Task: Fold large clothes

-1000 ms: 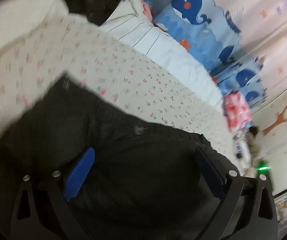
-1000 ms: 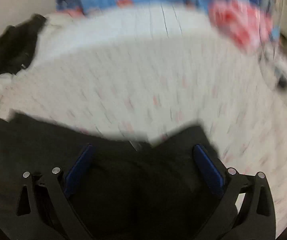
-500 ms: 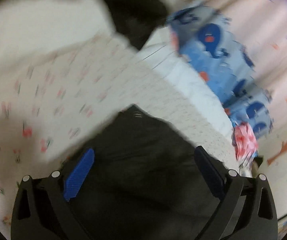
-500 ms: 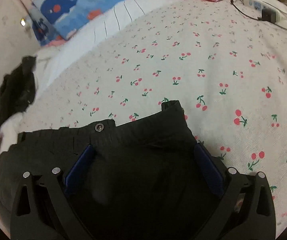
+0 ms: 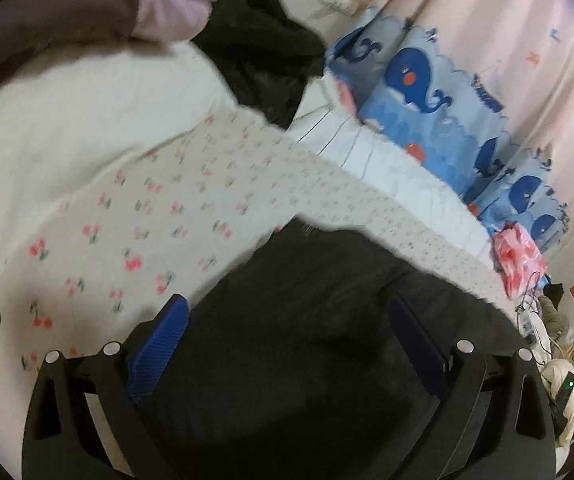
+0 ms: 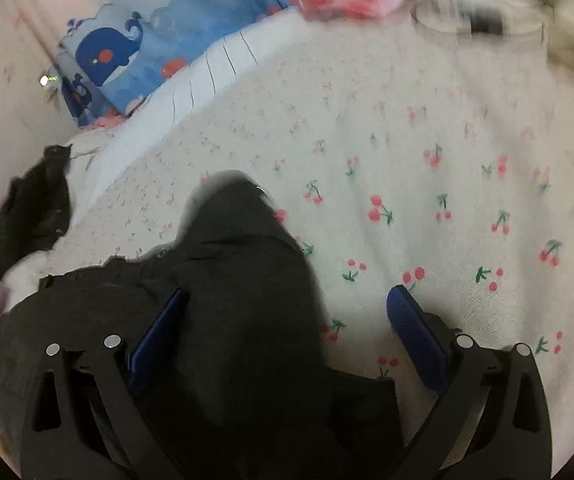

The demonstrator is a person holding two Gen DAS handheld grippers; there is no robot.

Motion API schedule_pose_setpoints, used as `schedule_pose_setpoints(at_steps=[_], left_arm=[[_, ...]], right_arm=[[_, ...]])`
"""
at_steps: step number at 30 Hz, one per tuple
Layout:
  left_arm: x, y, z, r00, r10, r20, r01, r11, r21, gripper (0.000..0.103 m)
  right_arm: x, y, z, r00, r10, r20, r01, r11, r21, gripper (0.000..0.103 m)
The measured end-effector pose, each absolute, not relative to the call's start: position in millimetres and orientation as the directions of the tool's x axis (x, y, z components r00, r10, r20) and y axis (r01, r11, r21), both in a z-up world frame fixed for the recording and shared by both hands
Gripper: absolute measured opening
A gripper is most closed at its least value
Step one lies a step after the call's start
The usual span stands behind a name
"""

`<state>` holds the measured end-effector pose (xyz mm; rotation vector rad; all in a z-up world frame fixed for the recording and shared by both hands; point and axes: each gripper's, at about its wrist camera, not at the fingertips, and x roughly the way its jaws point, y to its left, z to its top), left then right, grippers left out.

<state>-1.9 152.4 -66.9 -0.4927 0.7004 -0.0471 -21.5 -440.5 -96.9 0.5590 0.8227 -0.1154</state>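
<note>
1. Left gripper point(image 5: 287, 328): jaws spread wide and released, blue pads on both fingers, poised over dark fabric with nothing clamped between them.
2. Right gripper point(image 6: 283, 320): jaws likewise spread wide and released; the left finger sits over dark fabric, the right finger over bare sheet.
3. Black garment point(image 5: 307, 340): large dark piece with a waistband edge, lying on the bed. In the left wrist view it fills the lower centre beneath the gripper. In the right wrist view point(image 6: 239, 300) it lies at lower left, with one corner reaching up toward the middle of the frame and a small metal fastener at that corner.
4. Cherry-print sheet point(image 5: 127, 220): white ground with small red cherries and green stems, covering the bed under the garment; also fills the right half of the right wrist view point(image 6: 447, 200).
5. White striped bedding point(image 5: 367, 156): lies along the far edge of the sheet.
6. Whale-print blanket point(image 5: 427, 96): blue, bunched against the pink curtain point(image 5: 507, 20).
7. Second dark garment point(image 5: 263, 60): crumpled heap at the far end of the bed, well apart from the black garment.
8. Pink cloth point(image 5: 517, 256): crumpled at the far right of the bed, beside the whale-print blanket.
</note>
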Motion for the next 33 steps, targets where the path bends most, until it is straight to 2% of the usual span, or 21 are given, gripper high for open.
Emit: schedule_pose_setpoints(at_steps=[2, 7, 9, 11, 14, 16, 21, 27, 30, 33], left_arm=[[-8, 155, -63, 0.775, -0.159, -0.612, -0.152, 0.893, -0.424, 0.096], [-36, 137, -44, 0.789, -0.1, -0.606, -0.088, 0.958, -0.272, 0.096], [-47, 129, -40, 0.792, -0.088, -0.604, -0.057, 0.975, -0.217, 0.096], [-59, 120, -39, 0.798, -0.077, -0.598, -0.031, 0.985, -0.168, 0.096], [-70, 112, -42, 0.797, -0.068, -0.6, -0.008, 0.992, -0.123, 0.096], [-76, 108, -45, 0.791, -0.067, -0.608, 0.0, 0.994, -0.109, 0.096], [-94, 105, -38, 0.794, -0.054, -0.605, 0.005, 0.997, -0.083, 0.096], [-116, 100, -23, 0.809, -0.054, -0.585, 0.034, 0.998, -0.044, 0.096], [-128, 95, -14, 0.817, -0.06, -0.573, 0.056, 0.998, -0.025, 0.096], [-140, 90, -7, 0.826, -0.063, -0.561, 0.077, 0.997, 0.001, 0.096]], right_arm=[[-25, -435, -84, 0.686, 0.089, -0.722, 0.294, 0.874, 0.387, 0.096], [-87, -408, -23, 0.811, 0.081, -0.58, 0.189, 0.901, 0.39, 0.096], [-110, -397, -10, 0.821, 0.072, -0.567, 0.158, 0.925, 0.346, 0.096], [-127, -383, -16, 0.809, 0.047, -0.586, 0.148, 0.948, 0.282, 0.096], [-127, -377, -60, 0.728, 0.041, -0.684, 0.172, 0.955, 0.241, 0.096], [-133, -388, -82, 0.713, 0.115, -0.692, 0.182, 0.922, 0.341, 0.096], [-141, -382, -67, 0.694, 0.056, -0.718, 0.212, 0.937, 0.277, 0.096], [-201, -358, -24, 0.791, 0.084, -0.606, 0.132, 0.944, 0.303, 0.096], [-226, -344, -15, 0.801, 0.111, -0.588, 0.095, 0.947, 0.308, 0.096], [-234, -326, -32, 0.735, 0.147, -0.662, 0.066, 0.956, 0.284, 0.096]])
